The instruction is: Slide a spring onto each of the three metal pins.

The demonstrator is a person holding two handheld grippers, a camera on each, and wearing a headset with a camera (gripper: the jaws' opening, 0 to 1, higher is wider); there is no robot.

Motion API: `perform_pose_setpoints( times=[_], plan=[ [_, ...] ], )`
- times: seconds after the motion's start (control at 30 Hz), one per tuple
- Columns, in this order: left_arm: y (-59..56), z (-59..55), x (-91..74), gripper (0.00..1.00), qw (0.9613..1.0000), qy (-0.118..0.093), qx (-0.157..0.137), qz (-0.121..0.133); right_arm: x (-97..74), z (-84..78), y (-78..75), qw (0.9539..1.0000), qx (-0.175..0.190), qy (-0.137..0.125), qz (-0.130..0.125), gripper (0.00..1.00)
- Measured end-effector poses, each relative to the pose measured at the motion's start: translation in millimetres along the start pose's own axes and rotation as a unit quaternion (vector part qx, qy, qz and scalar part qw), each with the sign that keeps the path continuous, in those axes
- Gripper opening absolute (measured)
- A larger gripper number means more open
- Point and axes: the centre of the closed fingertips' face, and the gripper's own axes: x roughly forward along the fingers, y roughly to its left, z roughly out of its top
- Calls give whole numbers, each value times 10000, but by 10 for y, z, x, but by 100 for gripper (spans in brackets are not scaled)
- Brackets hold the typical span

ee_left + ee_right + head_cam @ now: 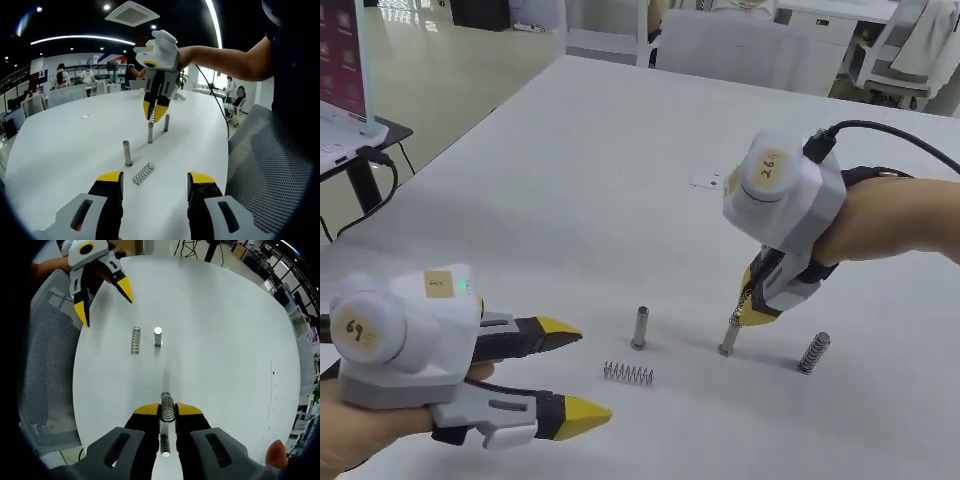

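Right gripper pinches spring, seemingly over pin.

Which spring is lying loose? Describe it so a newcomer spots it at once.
On the white table, three metal pins stand in a row. Beside the bare pin, the one nearest the open left claw, lies the loose spring. It alone lies flat: the fitted spring stands upright at the row's far end, and the held spring is in the right claw.
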Motion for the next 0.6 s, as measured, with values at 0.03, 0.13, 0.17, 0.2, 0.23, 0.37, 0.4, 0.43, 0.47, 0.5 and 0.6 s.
perform_pose_setpoints(
  times=[0.03,0.13,0.17,0.2,0.23,0.37,0.4,0.43,0.47,0.5,0.6],
  plan=[
    [-2,2,0,46,10000,-1,-2,-2,12,-3,4,10000,9,15,15,9],
    [0,2,0,46,10000,1,-1,-4,62,-10,16,10000,41,44,52,9],
    [0,2,-1,46,10000,3,1,-4,76,-15,20,10000,44,56,64,9],
    [1,4,-3,46,10000,-1,-1,-4,97,-19,19,9999,51,64,70,9],
    [1,5,-4,46,10000,-2,-5,-4,111,-25,23,9999,67,72,86,9],
    [4,6,-8,46,10000,-2,-5,2,182,-50,43,9998,116,91,153,9],
    [5,5,-9,46,10000,1,-4,2,195,-55,43,9998,124,92,160,9],
    [5,4,-9,46,10000,3,-4,3,206,-58,48,9997,133,93,170,9],
    [4,5,-9,46,10000,0,-5,2,216,-61,55,9997,142,95,182,9],
    [4,5,-8,46,10000,-1,-5,2,227,-64,61,9997,150,93,193,9],
    [4,1,-4,46,10000,3,-6,0,253,-71,64,9996,168,98,199,9]
  ],
)
